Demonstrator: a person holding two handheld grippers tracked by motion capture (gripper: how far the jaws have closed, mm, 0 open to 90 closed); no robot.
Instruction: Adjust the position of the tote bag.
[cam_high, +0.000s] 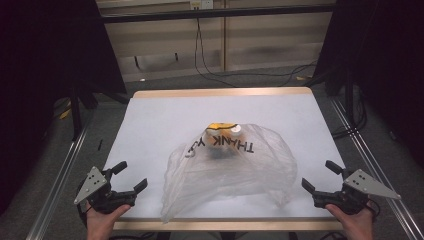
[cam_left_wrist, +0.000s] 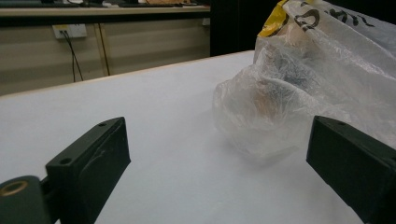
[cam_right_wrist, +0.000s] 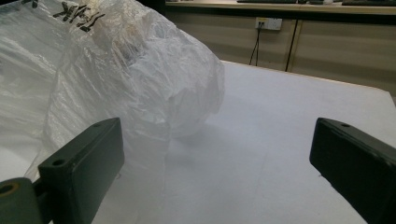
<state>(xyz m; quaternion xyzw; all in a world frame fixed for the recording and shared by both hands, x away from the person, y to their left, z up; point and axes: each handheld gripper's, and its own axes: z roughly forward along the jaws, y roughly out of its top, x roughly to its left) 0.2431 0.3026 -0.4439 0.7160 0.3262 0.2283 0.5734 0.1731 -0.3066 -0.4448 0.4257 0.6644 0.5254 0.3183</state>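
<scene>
White table (cam_high: 150, 125) bears a clear bag (cam_high: 235, 170) printed "THANK YOU" (black letters).

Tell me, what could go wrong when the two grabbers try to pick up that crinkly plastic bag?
The plastic bag is thin and loose, so open jaws might pinch just one layer, and it could slip or tear. Something yellow and other things sit inside; lifting from one side might tip them out. The left gripper and right gripper are both apart from the bag on the table, so uneven pulls could drag it.
</scene>
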